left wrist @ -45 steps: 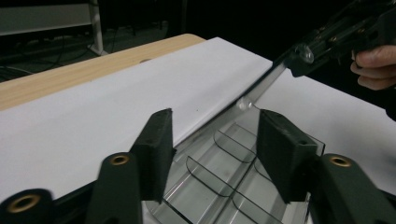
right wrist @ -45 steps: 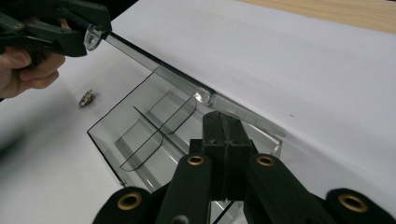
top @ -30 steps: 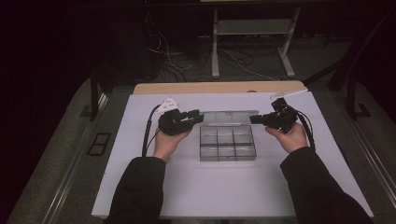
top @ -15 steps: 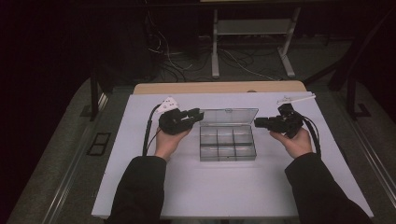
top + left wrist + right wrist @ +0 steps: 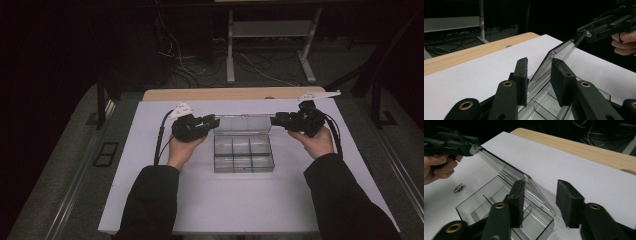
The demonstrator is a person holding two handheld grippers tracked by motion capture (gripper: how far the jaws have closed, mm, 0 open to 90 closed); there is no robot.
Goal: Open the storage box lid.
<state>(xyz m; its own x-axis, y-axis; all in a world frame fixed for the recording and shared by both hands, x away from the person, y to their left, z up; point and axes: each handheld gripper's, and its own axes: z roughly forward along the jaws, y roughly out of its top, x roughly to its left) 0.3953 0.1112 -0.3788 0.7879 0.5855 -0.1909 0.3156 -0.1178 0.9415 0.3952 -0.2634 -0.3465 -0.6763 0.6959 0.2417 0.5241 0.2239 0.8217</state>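
Since half a second ago the right gripper (image 5: 276, 120) has edged a little farther up the table, to the right end of the lid (image 5: 243, 124); the left gripper (image 5: 212, 121) has barely shifted.

The lid belongs to a clear plastic box (image 5: 243, 170) with small compartments that sits in the middle of the white table (image 5: 240, 205). It is swung open and leans back from the hinge on the far side of the box. Its long axis runs left to right across the table, from one gripper to the other.

Everything turns on that line. Each gripper points inward along the lid's length, one at each end, so neither hand is the nearer.

In the left gripper view the tilted lid passes between the two jaws. They stand apart, wider than the plastic is thick, so this gripper is released and only straddles the lid. In the right gripper view the lid's corner lies just beside one jaw, with a wide gap to the other. That gripper is also released.

The lid probably holds its lean by its own hinge. Closing either pair of jaws would catch it edge-on.

A small dark scrap lies on the table beside the box, too small to identify.
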